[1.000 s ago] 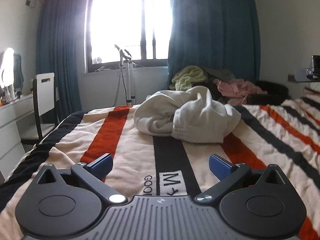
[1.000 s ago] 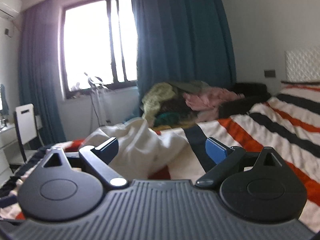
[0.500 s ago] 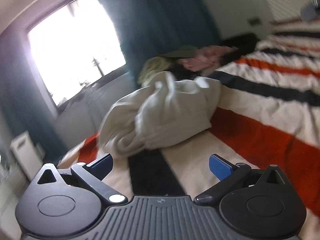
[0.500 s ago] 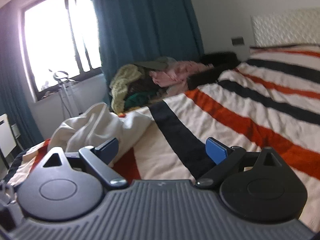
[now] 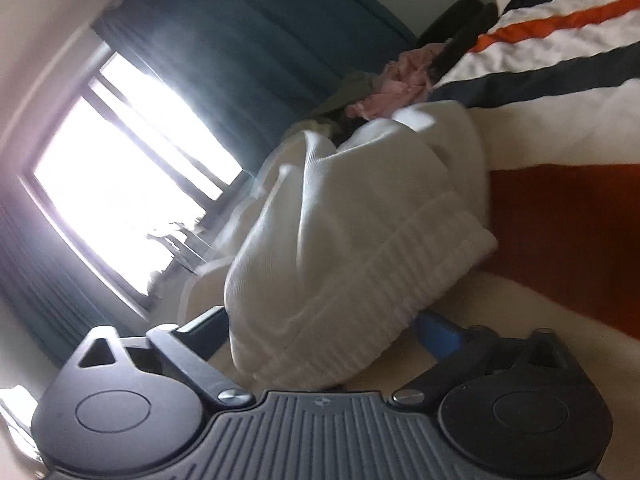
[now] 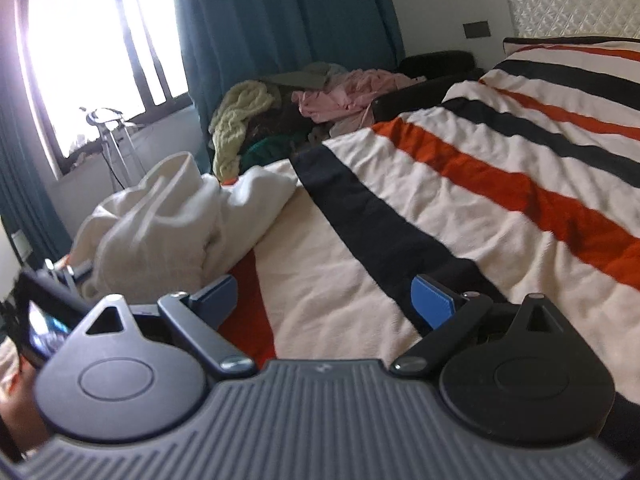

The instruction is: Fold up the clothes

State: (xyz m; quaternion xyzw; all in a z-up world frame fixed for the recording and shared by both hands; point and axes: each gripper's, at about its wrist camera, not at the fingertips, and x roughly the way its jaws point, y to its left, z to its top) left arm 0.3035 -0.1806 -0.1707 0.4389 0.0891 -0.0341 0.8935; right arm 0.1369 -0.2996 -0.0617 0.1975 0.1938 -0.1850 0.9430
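L gripper [image 5: 320, 332] jaws wide round white garment [image 5: 352, 240] hem; R gripper [image 6: 324, 300] wide, empty.

The left gripper [image 5: 320, 330] has rolled sideways and reached the white garment [image 5: 352, 240].

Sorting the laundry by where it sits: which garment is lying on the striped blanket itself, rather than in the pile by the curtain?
The white sweater: it lies crumpled on the striped blanket, while the yellow-green knit and pink garment sit in the pile beyond the bed's edge.
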